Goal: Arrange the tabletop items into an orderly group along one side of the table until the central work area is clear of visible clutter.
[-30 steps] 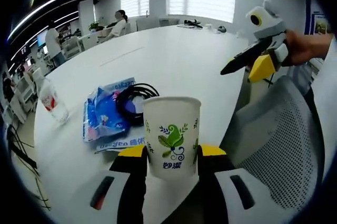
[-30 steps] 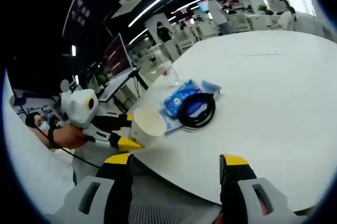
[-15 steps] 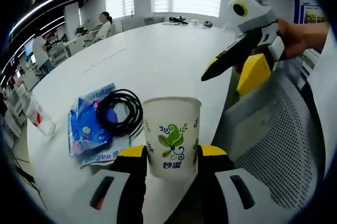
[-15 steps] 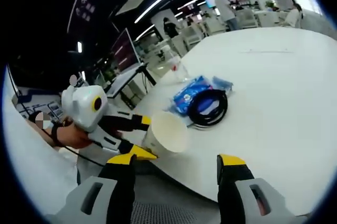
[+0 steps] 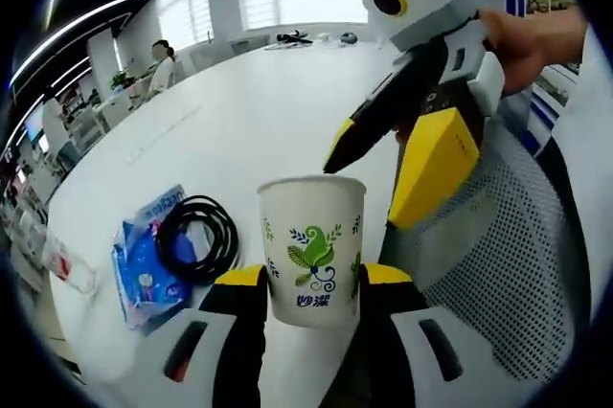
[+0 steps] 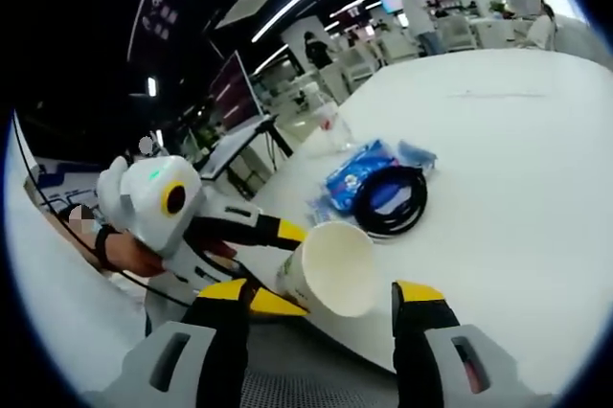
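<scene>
Left hand-held gripper (image 5: 311, 283) clamps paper cup (image 5: 312, 247) — cup's base hidden.

Open-plan office, large white table (image 5: 249, 111), desks, monitors, mesh chair (image 5: 488, 245)

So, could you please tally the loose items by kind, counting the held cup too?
Paper cup: 1
Black cable coil: 1
Blue packet: 1
Plastic bottle: 1
Total: 4
</scene>
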Demonstrator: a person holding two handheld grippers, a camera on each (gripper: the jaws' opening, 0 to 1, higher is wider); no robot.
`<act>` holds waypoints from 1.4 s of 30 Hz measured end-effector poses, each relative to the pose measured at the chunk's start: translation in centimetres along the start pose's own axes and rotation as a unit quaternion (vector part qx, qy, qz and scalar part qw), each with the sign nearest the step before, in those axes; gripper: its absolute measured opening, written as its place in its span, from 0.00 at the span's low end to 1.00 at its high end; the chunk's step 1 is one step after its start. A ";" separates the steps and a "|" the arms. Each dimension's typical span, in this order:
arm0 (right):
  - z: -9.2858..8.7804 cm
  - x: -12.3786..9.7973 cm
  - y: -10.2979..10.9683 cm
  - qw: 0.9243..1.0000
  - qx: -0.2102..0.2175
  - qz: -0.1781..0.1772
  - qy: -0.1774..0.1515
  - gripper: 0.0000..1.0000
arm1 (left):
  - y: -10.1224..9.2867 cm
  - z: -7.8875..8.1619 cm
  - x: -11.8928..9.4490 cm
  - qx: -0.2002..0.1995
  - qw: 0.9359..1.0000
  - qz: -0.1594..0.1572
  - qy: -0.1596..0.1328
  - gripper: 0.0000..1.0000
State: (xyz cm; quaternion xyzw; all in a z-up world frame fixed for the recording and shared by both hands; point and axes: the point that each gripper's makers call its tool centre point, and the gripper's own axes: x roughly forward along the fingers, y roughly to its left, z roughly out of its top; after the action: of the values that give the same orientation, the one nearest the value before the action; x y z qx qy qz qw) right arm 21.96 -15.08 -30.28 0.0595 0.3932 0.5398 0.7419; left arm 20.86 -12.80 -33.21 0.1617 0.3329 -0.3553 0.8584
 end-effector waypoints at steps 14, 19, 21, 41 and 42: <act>0.7 0.6 1.0 1.000 0.011 0.020 -0.012 0.39 | -1.1 1.1 0.3 0.037 0.999 -0.014 -0.002 0.37; 1.0 0.9 1.4 0.999 0.010 0.032 -0.015 0.28 | -1.1 1.3 0.4 0.047 0.999 -0.016 -0.002 0.37; 1.1 1.1 1.4 0.999 0.009 0.039 -0.019 0.22 | -1.1 1.4 0.5 0.051 0.999 -0.017 -0.002 0.37; 1.5 1.0 2.0 0.999 0.007 0.047 -0.025 0.00 | -0.8 1.5 0.8 0.052 0.999 -0.013 0.001 0.38; 1.5 1.0 2.0 0.999 0.008 0.047 -0.026 0.00 | -0.8 1.5 0.8 0.052 0.999 -0.012 0.001 0.38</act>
State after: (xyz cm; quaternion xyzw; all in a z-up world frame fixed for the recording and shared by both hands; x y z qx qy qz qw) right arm 21.57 -12.87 -28.73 0.0974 0.3751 0.5689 0.7254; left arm 21.44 -14.52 -32.70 0.2021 0.3168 -0.3825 0.8441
